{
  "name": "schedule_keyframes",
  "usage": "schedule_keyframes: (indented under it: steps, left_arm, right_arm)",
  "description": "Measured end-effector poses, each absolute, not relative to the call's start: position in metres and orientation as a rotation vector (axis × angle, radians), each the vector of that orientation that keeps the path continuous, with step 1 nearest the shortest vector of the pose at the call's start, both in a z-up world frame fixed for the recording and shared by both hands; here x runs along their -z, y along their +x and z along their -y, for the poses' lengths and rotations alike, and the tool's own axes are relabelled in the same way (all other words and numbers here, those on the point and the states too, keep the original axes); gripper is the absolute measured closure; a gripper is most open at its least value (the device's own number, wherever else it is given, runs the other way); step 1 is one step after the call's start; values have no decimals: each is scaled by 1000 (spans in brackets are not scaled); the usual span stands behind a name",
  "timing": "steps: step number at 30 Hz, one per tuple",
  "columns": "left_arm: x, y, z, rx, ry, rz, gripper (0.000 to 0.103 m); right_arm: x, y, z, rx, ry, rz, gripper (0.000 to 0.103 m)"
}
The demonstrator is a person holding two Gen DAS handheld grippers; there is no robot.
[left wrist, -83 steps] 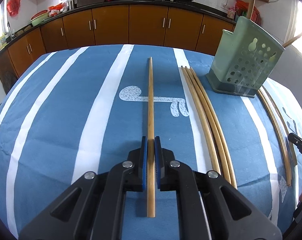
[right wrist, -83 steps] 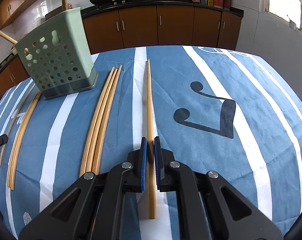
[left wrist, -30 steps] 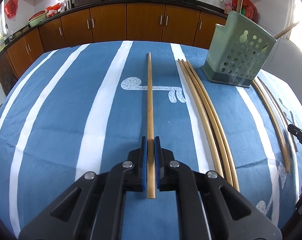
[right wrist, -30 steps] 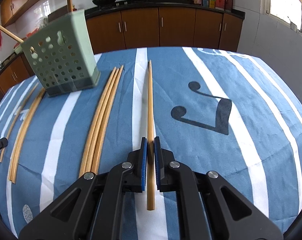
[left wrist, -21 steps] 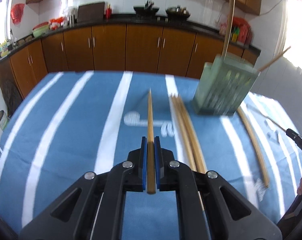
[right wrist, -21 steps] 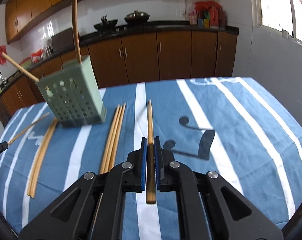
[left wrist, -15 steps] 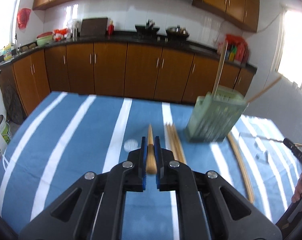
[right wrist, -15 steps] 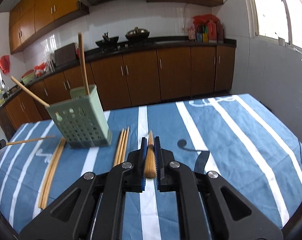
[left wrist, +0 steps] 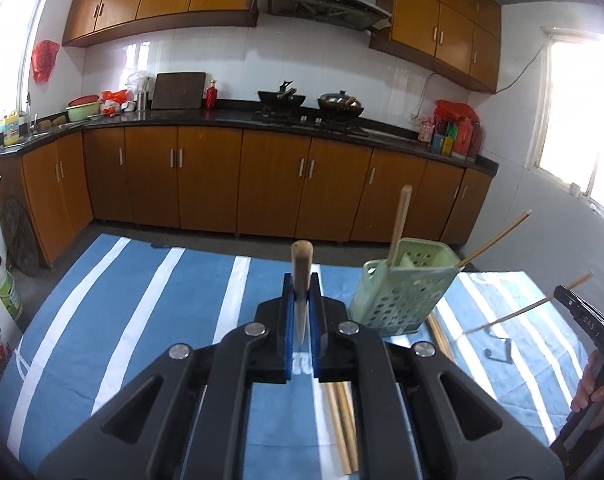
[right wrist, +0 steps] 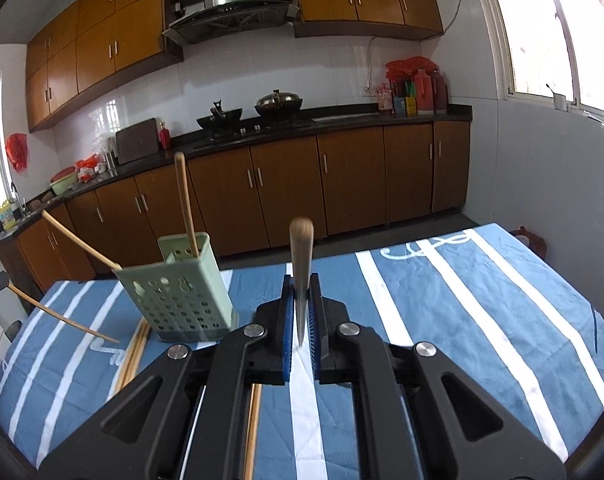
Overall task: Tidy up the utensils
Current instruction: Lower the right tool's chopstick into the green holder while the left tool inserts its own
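- Left wrist view: we see our left gripper [left wrist: 302, 312] pinching one wooden chopstick [left wrist: 302, 268] between its blue pads, the stick pointing forward and away from the camera, held above the table
- Below it lies a table covered in a blue cloth with white stripes [left wrist: 141, 312]
- A pale green perforated utensil holder [left wrist: 402, 296] stands on the cloth just right of the gripper, tilted a little, with two chopsticks already standing in it, one nearly upright and one leaning right
- More loose chopsticks [left wrist: 342, 420] lie on the cloth under the right side of the gripper
- At the far right edge we see our right hand [left wrist: 594, 384] gripping the black handle of the other tool, a thin stick jutting from its tip
- Right wrist view: our right gripper [right wrist: 301, 312] is likewise pressed shut on a second chopstick [right wrist: 301, 264], which points forward, lifted off the cloth
- The green holder [right wrist: 181, 300] sits on the table left of this gripper, and loose chopsticks [right wrist: 135, 344] lie beside its left base
- Behind the table in both views runs a kitchen counter with brown wooden cabinets [right wrist: 285, 192], two dark pans on the hob and a range hood above
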State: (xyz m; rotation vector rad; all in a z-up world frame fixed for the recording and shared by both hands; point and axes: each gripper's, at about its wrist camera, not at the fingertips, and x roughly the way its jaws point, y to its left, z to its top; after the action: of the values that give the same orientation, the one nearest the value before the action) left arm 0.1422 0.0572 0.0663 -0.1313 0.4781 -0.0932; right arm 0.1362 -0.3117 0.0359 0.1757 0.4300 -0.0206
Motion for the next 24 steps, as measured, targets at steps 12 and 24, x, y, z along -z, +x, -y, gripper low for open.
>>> schedule_keyframes:
  steps: [12,24]
  left_arm:
    - [-142,117,-20,280,-126,-359,95]
    - [-165,159,10,253,-159,-285,95]
  right_arm:
    - [-123,124,302,-184,266,-261,95]
    - [-145,159,264,-161,231,-122,95]
